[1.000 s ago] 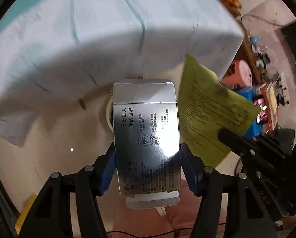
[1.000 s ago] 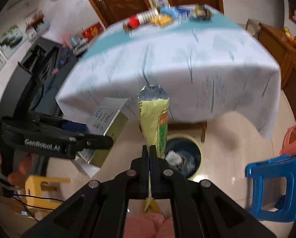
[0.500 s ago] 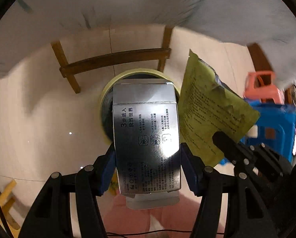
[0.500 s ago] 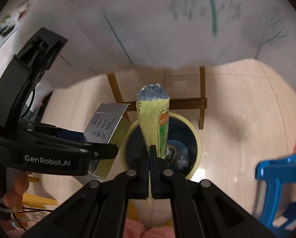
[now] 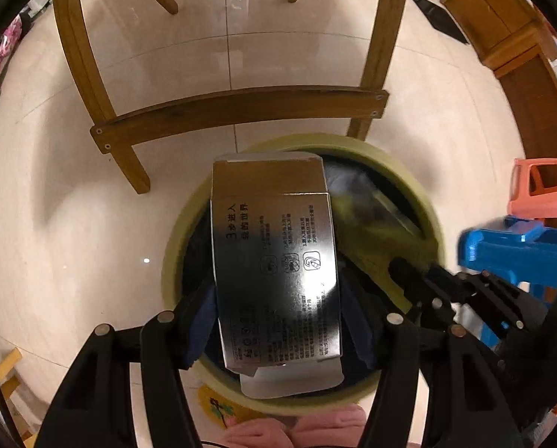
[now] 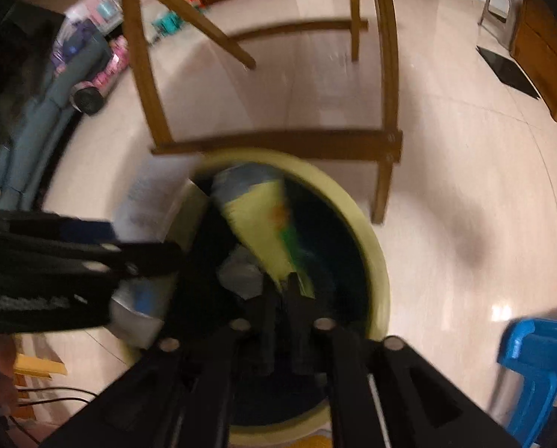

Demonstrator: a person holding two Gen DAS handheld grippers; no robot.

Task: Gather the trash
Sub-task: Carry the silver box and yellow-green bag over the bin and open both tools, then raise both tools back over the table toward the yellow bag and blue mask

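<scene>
Two pieces of trash are seen over one bin. From the left wrist view, a silver carton point(image 5: 274, 261) with printed text is clamped between the blue pads point(image 5: 200, 321) of the left gripper point(image 5: 278, 317), its length running away from the camera and its far end reaching past the yellow-green rim of the trash bin point(image 5: 424, 201). The bin stands on the pale tiled floor point(image 5: 73, 205), just in front of the wooden frame point(image 5: 237, 108) of a chair or counter leg assembly. Dark contents and a yellowish scrap are made out inside, blurred. Further right, the right gripper point(image 5: 401, 268) is noted over the bin's edge, with a blue plastic stool point(image 5: 513, 246) and a pink one point(image 5: 540, 186) beyond. In the blurred right wrist view, a yellow-green wrapper point(image 6: 263, 227) is seen tilted over the bin mouth point(image 6: 375, 261); the fingers of the right gripper point(image 6: 284, 298) appear slightly parted, and whether the wrapper is gripped cannot be told.
</scene>
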